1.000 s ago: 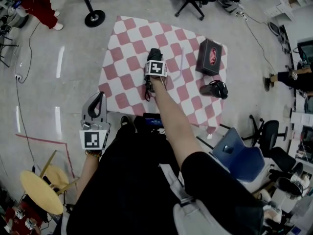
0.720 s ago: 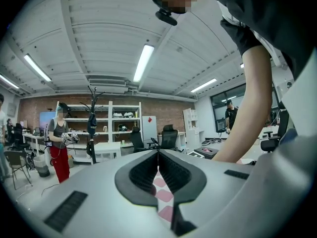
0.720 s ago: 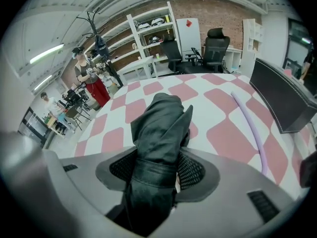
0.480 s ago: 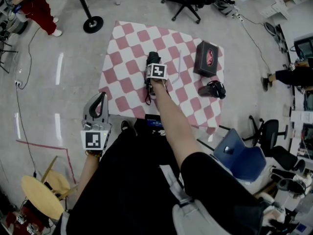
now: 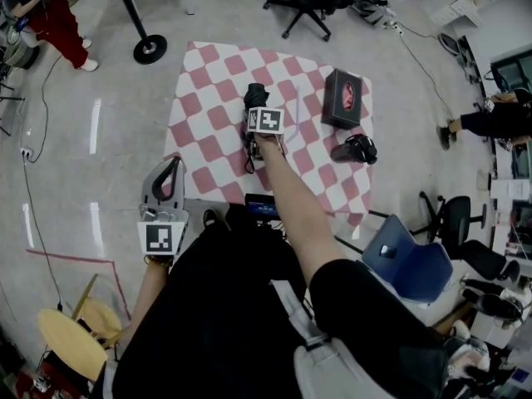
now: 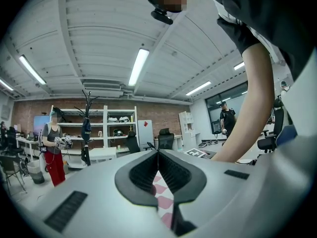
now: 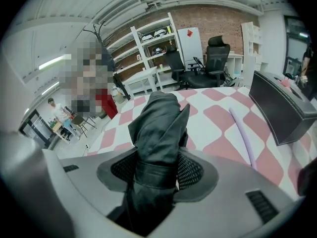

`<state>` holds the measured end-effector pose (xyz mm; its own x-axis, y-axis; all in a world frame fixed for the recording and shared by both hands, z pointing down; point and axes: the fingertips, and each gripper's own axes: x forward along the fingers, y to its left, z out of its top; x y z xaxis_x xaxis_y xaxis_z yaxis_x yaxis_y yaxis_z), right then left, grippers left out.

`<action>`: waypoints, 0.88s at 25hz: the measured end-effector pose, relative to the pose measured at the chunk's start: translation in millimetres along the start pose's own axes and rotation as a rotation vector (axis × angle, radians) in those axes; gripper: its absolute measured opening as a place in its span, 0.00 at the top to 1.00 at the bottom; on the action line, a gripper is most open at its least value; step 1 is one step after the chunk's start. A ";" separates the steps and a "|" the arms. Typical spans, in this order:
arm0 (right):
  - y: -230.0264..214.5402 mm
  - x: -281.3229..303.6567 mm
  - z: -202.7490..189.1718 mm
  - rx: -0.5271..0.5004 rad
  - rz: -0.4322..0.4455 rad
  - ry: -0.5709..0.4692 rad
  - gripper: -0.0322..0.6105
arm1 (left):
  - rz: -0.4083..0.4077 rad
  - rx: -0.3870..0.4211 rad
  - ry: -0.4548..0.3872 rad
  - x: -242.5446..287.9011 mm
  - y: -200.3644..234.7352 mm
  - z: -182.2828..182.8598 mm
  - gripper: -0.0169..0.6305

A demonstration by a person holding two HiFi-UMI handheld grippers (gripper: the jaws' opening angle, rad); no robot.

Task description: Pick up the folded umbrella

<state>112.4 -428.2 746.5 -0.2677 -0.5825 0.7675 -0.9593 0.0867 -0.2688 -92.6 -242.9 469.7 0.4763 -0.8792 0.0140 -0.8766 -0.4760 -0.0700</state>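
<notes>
Jaws, right gripper (image 7: 157, 172): just closing, clamped on folded umbrella (image 7: 159, 120) | left gripper (image 6: 158, 154): together

Bright ceiling strip lights (image 6: 138, 66), fisheye-bent edges

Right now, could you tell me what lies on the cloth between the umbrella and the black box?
A thin lilac stick lies on the checked cloth between the umbrella and the box; the right gripper view shows it best.

Black folded umbrella (image 7: 157, 133) — strap-bound, clamped in the right gripper (image 7: 157, 170).
</notes>
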 end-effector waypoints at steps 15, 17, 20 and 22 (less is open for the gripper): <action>17.5 -45.9 43.4 -0.012 0.031 -0.159 0.61 | -0.072 0.028 -0.040 2.7 -3.7 8.8 0.95; 21.1 -54.3 49.7 -0.008 0.036 -0.186 0.61 | -0.080 0.020 -0.053 2.3 -2.9 11.0 0.95; 26.7 -66.6 56.5 -0.006 0.042 -0.221 0.61 | -0.095 0.012 -0.055 1.4 -2.1 12.2 0.95; 30.1 -74.2 59.2 -0.005 0.045 -0.241 0.61 | -0.105 0.011 -0.053 0.9 -1.9 13.1 0.95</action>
<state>108.8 -430.2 647.0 -0.2815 -0.7537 0.5940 -0.9475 0.1204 -0.2962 -89.6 -242.5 456.7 0.5687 -0.8220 -0.0307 -0.8211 -0.5650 -0.0816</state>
